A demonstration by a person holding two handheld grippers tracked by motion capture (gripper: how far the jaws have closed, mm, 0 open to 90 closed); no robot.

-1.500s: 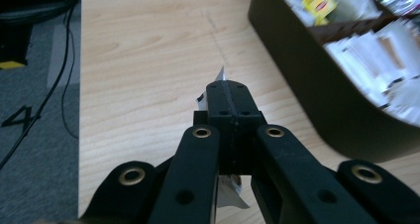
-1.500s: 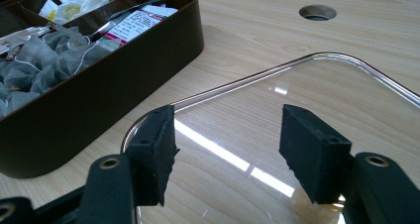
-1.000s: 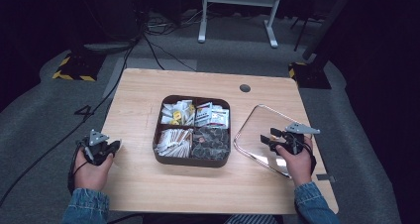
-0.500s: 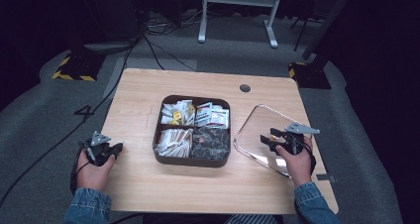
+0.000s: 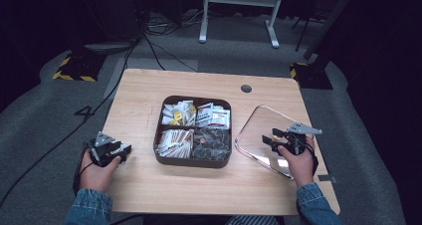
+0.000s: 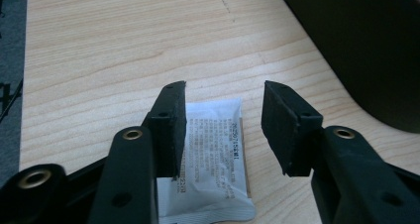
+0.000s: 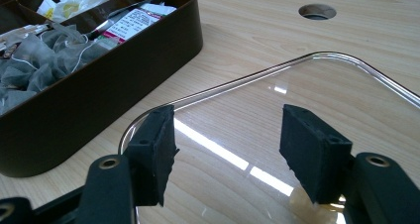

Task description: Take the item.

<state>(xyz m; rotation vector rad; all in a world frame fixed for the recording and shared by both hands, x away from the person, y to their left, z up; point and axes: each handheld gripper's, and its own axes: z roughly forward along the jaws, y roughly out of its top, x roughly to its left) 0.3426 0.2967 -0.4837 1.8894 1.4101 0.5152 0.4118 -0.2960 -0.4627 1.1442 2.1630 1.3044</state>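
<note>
A dark brown box (image 5: 191, 163) with several compartments of tea bags and sachets sits mid-table. Its clear lid (image 5: 254, 130) lies flat on the wood to the right. My left gripper (image 5: 125, 150) rests near the table's left edge, and its jaws have just been opening. In the left gripper view a white printed sachet (image 6: 213, 154) lies flat on the wood under my open left gripper (image 6: 223, 120), with neither pad pressing it. My right gripper (image 5: 268, 138) hovers over the lid; the right gripper view has my right gripper (image 7: 228, 149) open above the clear lid (image 7: 297, 100), holding nothing.
The box's dark wall (image 6: 366, 45) rises to the right of the left gripper. A round cable hole (image 5: 246, 88) is set in the wood behind the box. Bare wood (image 5: 139, 100) lies left of the box. Cables trail across the grey floor (image 5: 74, 125) at the left.
The left gripper has edged slightly toward the box and its jaws look further apart. The right hand and the lid sit where they were.
</note>
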